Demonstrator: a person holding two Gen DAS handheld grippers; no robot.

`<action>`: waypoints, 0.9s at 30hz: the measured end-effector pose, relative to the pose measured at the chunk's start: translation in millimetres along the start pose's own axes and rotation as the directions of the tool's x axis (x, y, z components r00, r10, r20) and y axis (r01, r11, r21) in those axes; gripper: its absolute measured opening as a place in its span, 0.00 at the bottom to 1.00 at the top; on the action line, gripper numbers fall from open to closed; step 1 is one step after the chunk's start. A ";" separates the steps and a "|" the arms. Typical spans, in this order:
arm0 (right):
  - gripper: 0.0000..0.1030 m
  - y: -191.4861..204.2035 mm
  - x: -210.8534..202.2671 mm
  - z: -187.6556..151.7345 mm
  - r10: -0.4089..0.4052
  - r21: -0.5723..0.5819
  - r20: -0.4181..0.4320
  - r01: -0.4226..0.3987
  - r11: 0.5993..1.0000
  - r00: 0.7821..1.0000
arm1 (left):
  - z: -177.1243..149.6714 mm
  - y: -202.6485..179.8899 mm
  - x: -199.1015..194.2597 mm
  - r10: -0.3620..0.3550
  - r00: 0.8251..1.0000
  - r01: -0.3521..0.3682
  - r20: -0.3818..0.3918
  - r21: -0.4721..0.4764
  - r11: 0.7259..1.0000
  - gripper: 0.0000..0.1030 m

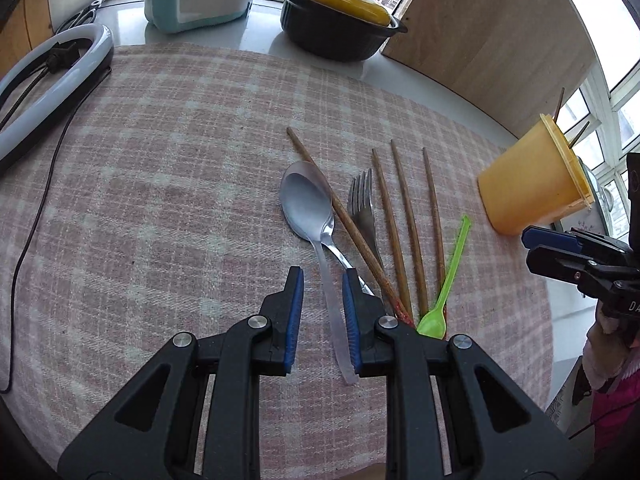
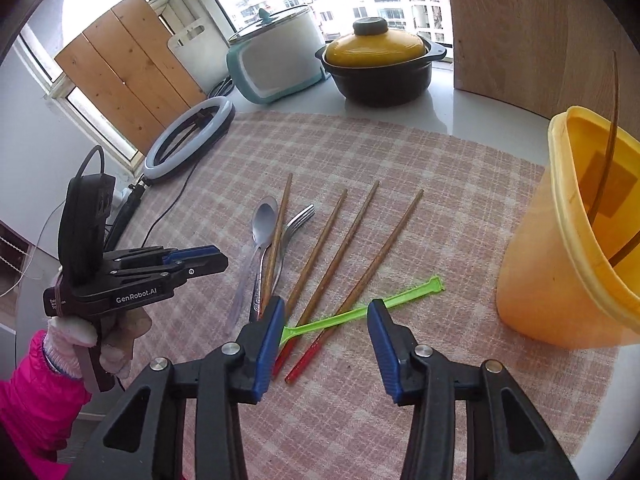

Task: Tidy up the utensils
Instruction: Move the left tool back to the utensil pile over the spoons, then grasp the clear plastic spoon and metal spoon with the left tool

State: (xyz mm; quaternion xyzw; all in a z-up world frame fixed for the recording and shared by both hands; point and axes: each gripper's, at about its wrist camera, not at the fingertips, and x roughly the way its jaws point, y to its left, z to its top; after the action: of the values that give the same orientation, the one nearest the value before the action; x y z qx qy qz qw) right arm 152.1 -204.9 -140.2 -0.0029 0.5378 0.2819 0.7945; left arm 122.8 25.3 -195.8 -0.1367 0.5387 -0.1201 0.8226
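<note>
Blue-padded black fingers of the left tool (image 1: 322,316) stand a little apart around the handle of a clear plastic spoon (image 1: 334,316) without pinching it; white lettering on this tool's side reads "GenRobot.AI". Beside it on the bench's pink checked cloth (image 1: 160,200) lie a steel spoon (image 1: 308,204), a steel fork (image 1: 362,200), four brown wooden chopsticks (image 2: 360,236) with red ends, and a slim green plastic spoon (image 2: 372,308) laid across the chopsticks. Right tool (image 2: 326,344) gapes wide and empty above the green spoon. An orange plastic cup (image 2: 560,260) holding thin sticks stands to the right. Farther back sit a black pot with a yellow lid (image 2: 376,64) and a white ring light (image 2: 188,140).
</note>
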 end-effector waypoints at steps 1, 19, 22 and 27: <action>0.43 1.1 3.6 3.7 0.012 0.006 -0.004 -0.012 1.000 1.000 | 0.7 0.5 3.0 0.001 1.000 -0.001 -0.004 -0.002 1.000 0.18; 0.33 7.2 103.9 59.3 0.184 0.226 -0.124 -0.153 0.962 0.975 | 14.0 2.0 33.8 0.007 0.999 -0.007 -0.046 -0.011 1.000 0.18; 0.32 9.6 113.8 63.6 0.167 0.224 -0.139 -0.134 0.965 0.976 | 16.9 -0.7 35.5 0.026 0.999 -0.026 -0.048 0.000 1.000 0.18; 0.31 9.4 125.7 67.6 0.144 0.228 -0.155 -0.106 0.968 0.977 | 17.3 -8.6 38.1 0.081 0.996 -0.079 -0.037 0.049 0.996 0.18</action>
State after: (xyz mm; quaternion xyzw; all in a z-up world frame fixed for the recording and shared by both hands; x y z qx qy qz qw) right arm 238.5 -120.2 -216.5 0.0945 0.6308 0.2693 0.7216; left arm 153.2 5.8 -218.6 -0.0931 0.5569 -0.1023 0.8190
